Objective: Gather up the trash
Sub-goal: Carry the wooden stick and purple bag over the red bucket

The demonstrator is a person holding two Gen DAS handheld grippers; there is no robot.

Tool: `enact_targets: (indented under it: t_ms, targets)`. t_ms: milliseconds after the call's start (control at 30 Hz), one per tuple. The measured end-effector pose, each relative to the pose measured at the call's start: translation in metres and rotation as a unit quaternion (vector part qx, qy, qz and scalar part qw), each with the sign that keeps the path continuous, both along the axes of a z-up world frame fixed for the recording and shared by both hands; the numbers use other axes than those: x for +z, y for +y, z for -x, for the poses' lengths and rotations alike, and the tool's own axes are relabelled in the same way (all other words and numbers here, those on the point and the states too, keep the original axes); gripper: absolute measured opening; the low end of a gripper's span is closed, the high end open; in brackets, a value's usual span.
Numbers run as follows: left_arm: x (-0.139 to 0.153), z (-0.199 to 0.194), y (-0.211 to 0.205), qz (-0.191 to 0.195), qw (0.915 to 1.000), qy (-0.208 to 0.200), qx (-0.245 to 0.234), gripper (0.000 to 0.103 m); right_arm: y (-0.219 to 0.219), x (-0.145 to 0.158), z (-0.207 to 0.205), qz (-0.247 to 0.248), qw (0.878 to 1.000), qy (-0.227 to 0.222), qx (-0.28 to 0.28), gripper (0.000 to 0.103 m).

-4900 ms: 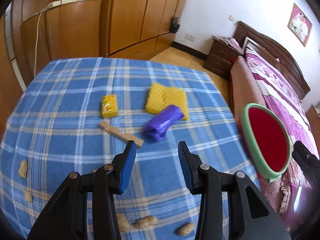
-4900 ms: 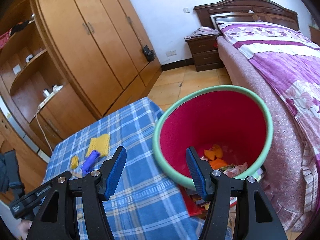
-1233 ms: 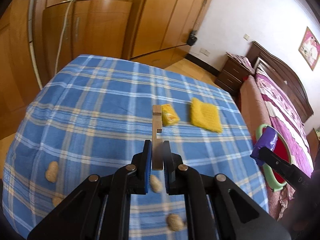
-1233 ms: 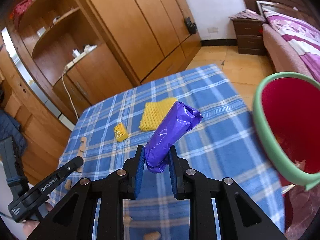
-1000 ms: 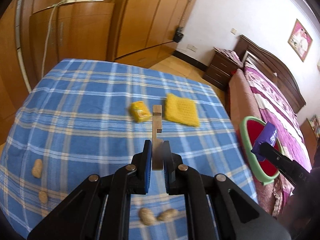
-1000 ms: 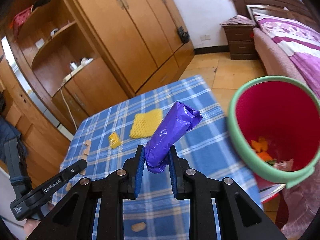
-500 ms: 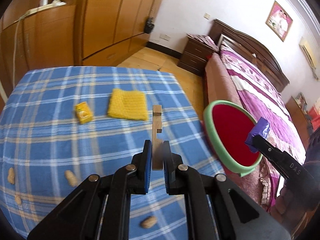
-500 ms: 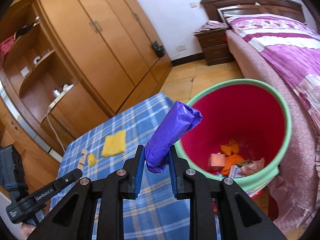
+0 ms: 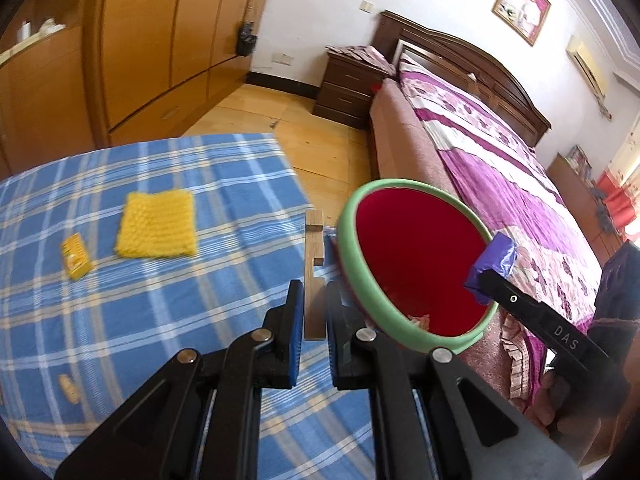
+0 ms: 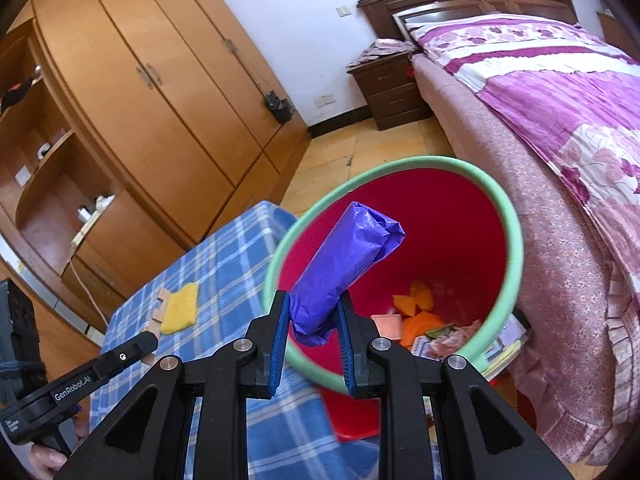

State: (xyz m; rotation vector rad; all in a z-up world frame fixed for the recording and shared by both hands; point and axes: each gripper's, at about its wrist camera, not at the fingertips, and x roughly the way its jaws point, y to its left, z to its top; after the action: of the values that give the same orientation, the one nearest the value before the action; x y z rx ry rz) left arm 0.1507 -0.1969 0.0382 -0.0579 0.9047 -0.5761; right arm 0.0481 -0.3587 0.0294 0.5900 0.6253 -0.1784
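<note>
The red bin (image 10: pixel 496 248) sits just beyond our right fingers (image 10: pixel 313 322), which clamp the purple bag (image 10: pixel 344 264); our left fingers (image 9: pixel 314 312) pinch the wooden strip (image 9: pixel 313 264) short of its rim, where letting go could drop it outside.

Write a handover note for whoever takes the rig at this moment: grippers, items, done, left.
Left gripper: shut on the wooden clothespin, beside the bin rim.
Right gripper: shut on the purple plastic bag, over the red trash bin.
Done: some scraps already lie in the bin.
Left: drop both pieces in, then clear the yellow knitted square, the small yellow packet and a peanut from the checked tablecloth.
</note>
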Motion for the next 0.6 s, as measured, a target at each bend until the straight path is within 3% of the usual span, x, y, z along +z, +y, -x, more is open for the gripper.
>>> enact_targets:
  t_ms: [600]
  targets:
    - [-0.019,-0.019,-0.09,-0.031,0.9975,0.011,-0.062,0.01,-0.044,-0.023,-0.004,-0.02,1.0,0.016,-0.012,0.023]
